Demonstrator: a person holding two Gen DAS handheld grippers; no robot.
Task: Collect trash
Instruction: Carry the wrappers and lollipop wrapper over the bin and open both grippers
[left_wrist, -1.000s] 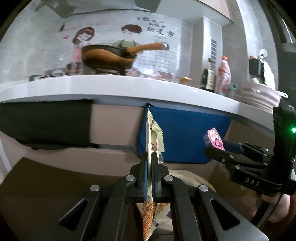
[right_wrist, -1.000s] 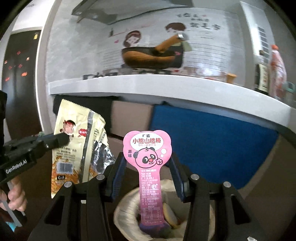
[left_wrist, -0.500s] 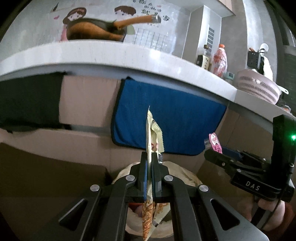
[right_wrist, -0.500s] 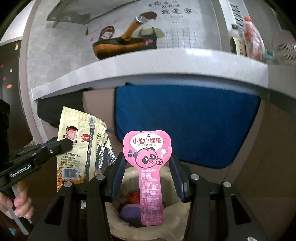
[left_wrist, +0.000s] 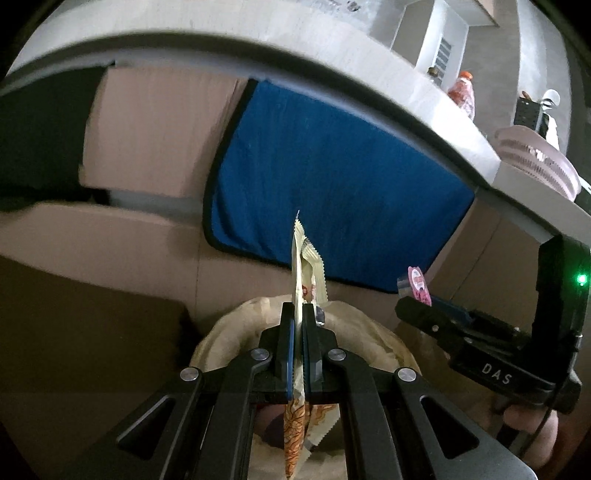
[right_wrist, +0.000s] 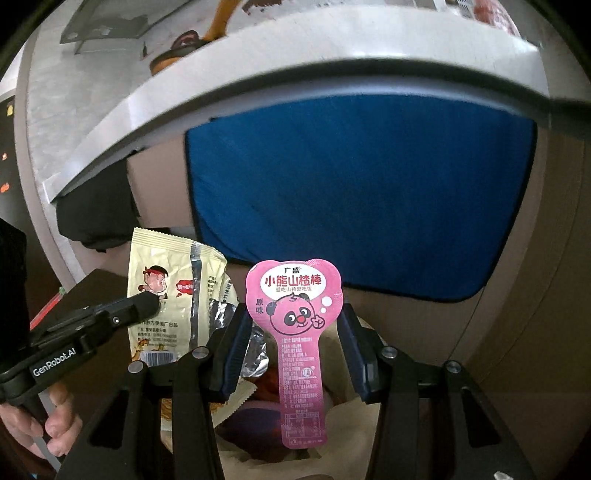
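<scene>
– Left claw (left_wrist: 299, 306): status?
– Clamped fully on a cream snack packet (left_wrist: 304, 266). The packet stands on edge, pinched about mid-height, top above the tips, printed end hanging below.
– Right claw (right_wrist: 293, 314)?
– Pads stand well apart. A pink lolly wrapper (right_wrist: 295, 295) is upright between them, flat face to the camera. The edges of its wide head seem to meet both pads and the narrow stem hangs free, so I judge it wedged edgewise, a light hold.
– Location of both?
– In the air over the lined bin (left_wrist: 229, 332), which sits on the floor below the worktop (left_wrist: 258, 48) edge, in front of a blue cloth (left_wrist: 332, 177). Packet is over the middle of the bin mouth; wrapper is nearer the right rim.
– Why carried upright?
– Probably so each piece falls straight through the mouth on release, clear of the liner's folded rim.
– Bin contents?
– Some rubbish already inside, including a purple item; the rest is unclear.
– Step in hand?
– Release, likely. Risk: thin film may cling to a pad or drift past the rim.
</scene>
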